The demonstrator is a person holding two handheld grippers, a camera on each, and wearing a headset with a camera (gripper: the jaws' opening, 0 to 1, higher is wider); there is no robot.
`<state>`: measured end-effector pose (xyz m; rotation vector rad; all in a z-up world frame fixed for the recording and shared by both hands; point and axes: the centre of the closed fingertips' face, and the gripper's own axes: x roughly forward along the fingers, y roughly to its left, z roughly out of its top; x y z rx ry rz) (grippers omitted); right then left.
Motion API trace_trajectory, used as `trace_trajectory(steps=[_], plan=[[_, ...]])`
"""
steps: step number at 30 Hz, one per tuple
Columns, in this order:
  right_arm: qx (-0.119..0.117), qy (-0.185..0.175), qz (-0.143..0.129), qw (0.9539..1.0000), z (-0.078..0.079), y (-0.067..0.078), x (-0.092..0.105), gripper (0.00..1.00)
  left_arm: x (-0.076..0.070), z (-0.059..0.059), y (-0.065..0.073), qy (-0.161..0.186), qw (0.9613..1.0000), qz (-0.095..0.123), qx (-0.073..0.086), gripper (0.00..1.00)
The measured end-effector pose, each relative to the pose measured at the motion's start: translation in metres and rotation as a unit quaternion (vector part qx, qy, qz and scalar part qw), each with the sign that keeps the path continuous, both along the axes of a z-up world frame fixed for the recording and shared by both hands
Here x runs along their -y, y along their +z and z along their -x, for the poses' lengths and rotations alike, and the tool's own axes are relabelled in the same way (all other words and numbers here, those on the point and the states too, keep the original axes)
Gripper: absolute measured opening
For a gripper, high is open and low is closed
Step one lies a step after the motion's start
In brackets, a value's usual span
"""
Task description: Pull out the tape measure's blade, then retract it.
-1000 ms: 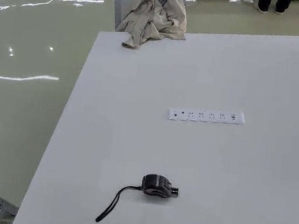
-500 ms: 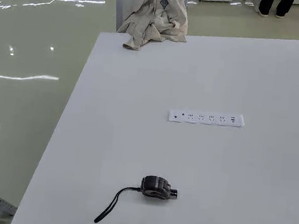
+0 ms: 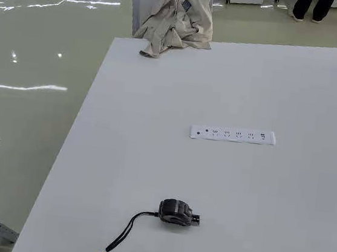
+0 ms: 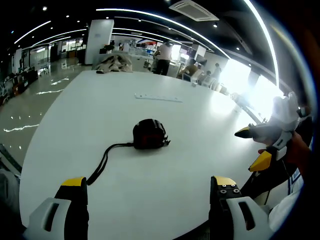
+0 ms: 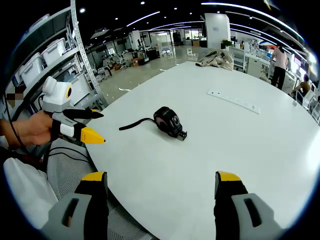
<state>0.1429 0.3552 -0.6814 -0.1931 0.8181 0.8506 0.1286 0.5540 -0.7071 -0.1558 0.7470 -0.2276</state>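
Head view puts the tape measure (image 3: 176, 212) by the tabletop's (image 3: 156, 130) near edge, blade tip (image 3: 197, 218) facing your right gripper (image 5: 161, 176), probably for pulling while your left gripper (image 4: 148, 181) steadies it; both gape empty.

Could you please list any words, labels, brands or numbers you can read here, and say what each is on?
No text can be read.
Tape measure: any label on its dark case is too blurred.
Power strip: small marks by the sockets, too small to read.
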Motion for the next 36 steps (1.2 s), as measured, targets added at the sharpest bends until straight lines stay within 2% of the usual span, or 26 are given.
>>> trace_trajectory(steps=[30,36], plan=[[0.0,0.021,0.009,0.9997,-0.018,-0.016,-0.008,0.89,0.003,-0.017,-0.01,-0.006,1.0,-0.001,-0.002,1.0],[0.009,0.031,0.011,0.9994,-0.025,-0.021,-0.01,0.87,0.003,-0.022,-0.012,-0.012,0.9999,-0.003,0.004,0.99]])
